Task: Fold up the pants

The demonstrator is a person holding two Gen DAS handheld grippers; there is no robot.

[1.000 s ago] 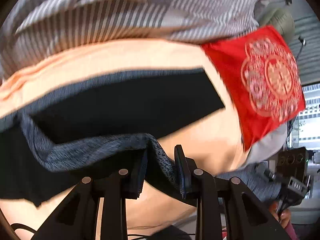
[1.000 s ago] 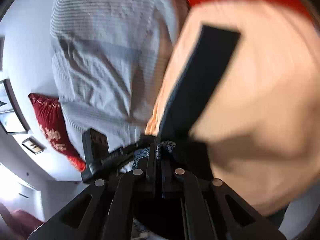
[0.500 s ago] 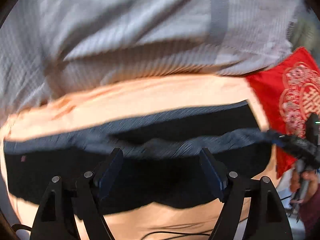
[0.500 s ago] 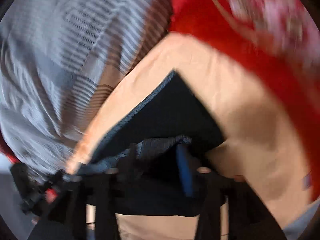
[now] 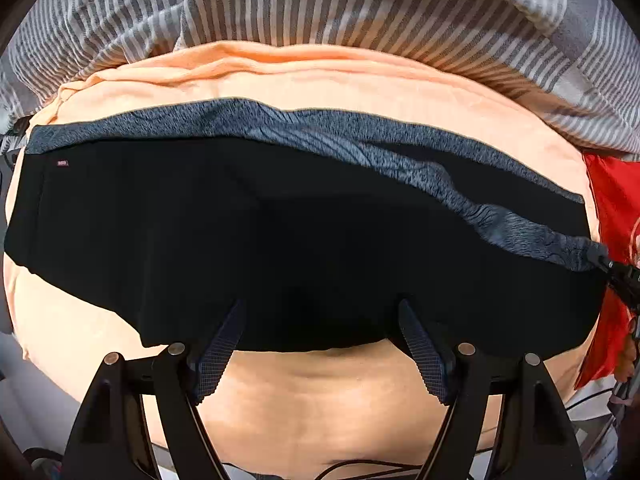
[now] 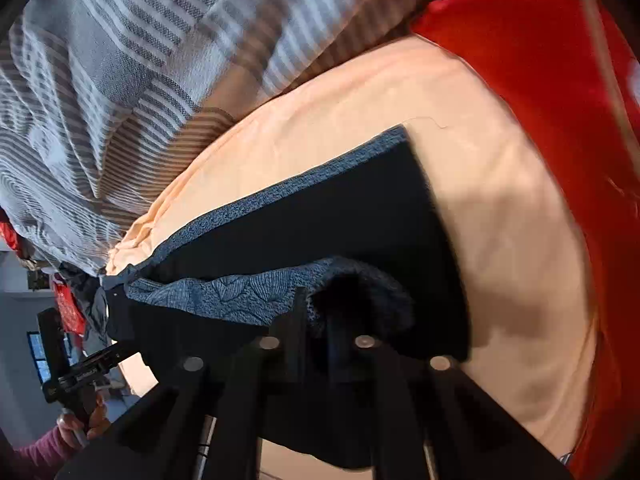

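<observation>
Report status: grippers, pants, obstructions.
Left gripper open over black fleece-lined pants. Right gripper shut on the grey-blue lining fold. Nothing blocking.

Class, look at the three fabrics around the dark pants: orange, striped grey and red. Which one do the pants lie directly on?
The plain orange sheet: the pants rest on it. The striped grey bedding and the red cloth only border that sheet.

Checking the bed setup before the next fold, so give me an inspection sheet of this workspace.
Surface: peach sheet, softly rumpled.
Job's things: black pants with blue-grey knit lining, spread across the sheet, top edge turned over.
Clutter: grey striped blanket behind; red embroidered cushion to one side.
Grippers: left claw open over the pants' near edge; right claw shut on the lining edge.
Cables: thin dark cable at the sheet's near edge.
Surroundings: a pink sleeve.
</observation>
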